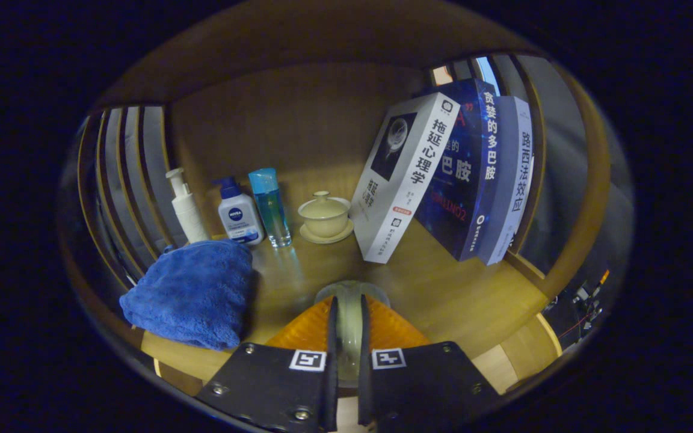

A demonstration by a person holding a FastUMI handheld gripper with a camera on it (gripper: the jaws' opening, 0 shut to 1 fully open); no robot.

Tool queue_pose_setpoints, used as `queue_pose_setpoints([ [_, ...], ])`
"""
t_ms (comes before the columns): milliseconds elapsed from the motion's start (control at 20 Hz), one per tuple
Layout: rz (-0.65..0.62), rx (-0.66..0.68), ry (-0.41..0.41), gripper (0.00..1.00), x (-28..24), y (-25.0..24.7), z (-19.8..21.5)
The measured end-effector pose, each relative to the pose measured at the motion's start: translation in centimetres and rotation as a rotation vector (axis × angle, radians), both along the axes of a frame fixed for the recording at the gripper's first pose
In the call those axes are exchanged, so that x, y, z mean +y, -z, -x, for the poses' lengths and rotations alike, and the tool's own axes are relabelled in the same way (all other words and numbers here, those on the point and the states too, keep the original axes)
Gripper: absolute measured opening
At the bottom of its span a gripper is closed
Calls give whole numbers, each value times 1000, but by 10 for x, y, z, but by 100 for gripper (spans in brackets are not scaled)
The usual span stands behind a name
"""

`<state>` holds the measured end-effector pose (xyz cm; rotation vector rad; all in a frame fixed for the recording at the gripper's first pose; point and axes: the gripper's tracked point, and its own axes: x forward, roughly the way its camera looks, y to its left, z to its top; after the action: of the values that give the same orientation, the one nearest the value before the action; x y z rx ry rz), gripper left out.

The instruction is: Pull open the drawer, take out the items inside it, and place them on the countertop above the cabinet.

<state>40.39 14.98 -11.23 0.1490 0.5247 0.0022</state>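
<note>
Risk: my hand-held gripper, clamped on a pale cup, could tip the lidded teacup when setting down.

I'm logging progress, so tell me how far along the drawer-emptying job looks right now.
Looks well along. A blue towel, bottles and a lidded cup already sit on the wooden countertop, though I cannot tell which came from the drawer. In hand: the gripper has its jaws closed on a pale rounded item just above that surface. Left: set it down and release it.
</note>
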Motion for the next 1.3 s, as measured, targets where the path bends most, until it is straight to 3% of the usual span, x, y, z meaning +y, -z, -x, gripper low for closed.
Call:
queue_pose_setpoints([
  [400, 49, -1, -33, 28, 3, 7, 2],
  [500, 42, -19, -45, 44, 7, 0, 3],
  [750, 19, -156, -41, 55, 5, -52, 20],
  [1100, 38, -381, -32, 55, -11, -129, 84],
  [1300, 33, -482, -37, 55, -17, -142, 142],
])
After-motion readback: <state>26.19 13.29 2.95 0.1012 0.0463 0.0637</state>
